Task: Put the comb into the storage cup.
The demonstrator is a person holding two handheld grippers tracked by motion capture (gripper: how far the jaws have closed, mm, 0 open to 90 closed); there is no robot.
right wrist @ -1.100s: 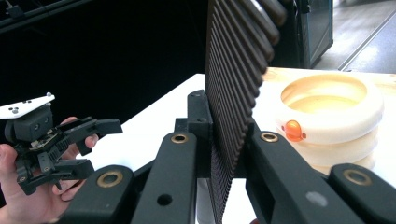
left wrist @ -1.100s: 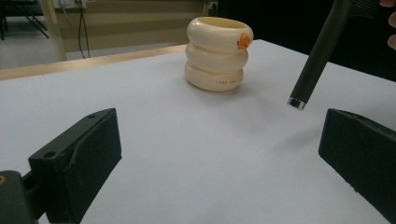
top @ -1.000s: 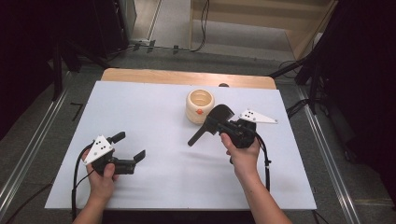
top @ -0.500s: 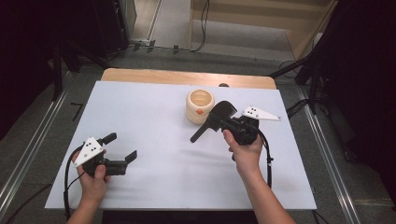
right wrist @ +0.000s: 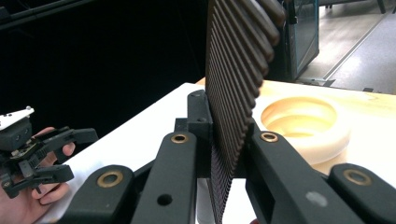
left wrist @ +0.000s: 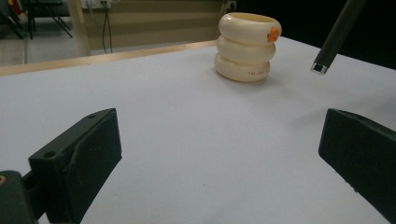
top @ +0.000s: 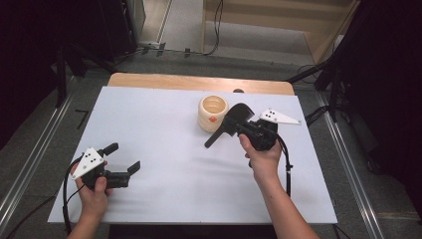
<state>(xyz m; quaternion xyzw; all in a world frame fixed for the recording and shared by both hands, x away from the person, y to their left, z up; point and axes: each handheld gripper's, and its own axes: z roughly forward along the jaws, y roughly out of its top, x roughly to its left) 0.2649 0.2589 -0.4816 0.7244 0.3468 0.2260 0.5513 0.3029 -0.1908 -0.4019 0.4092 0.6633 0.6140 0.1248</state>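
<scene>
A cream ribbed pot (top: pixel 213 112) with an orange dot stands upright at the back middle of the white table (top: pixel 164 124). My right gripper (top: pixel 244 127) hovers just right of it, shut on a black ribbed paddle tool (top: pixel 234 119) whose handle slants down to the left. In the right gripper view the jaws (right wrist: pixel 224 140) clamp the ribbed blade (right wrist: pixel 233 93), with the pot (right wrist: pixel 303 123) behind it. My left gripper (top: pixel 124 157) rests open and holds nothing at the near left. In the left gripper view its jaws (left wrist: pixel 219 154) face the pot (left wrist: pixel 246 46) and the handle tip (left wrist: pixel 329 46).
A wooden strip (top: pixel 199 82) runs along the table's far edge. Metal rails (top: pixel 30 159) and dark stands flank both sides. The other hand and its gripper (right wrist: pixel 37 149) lie at the left of the right gripper view. White tabletop stretches between the two grippers.
The left hand has slid its open gripper slightly left and toward the near edge. The right gripper has stayed beside the pot with the paddle tool in it.
</scene>
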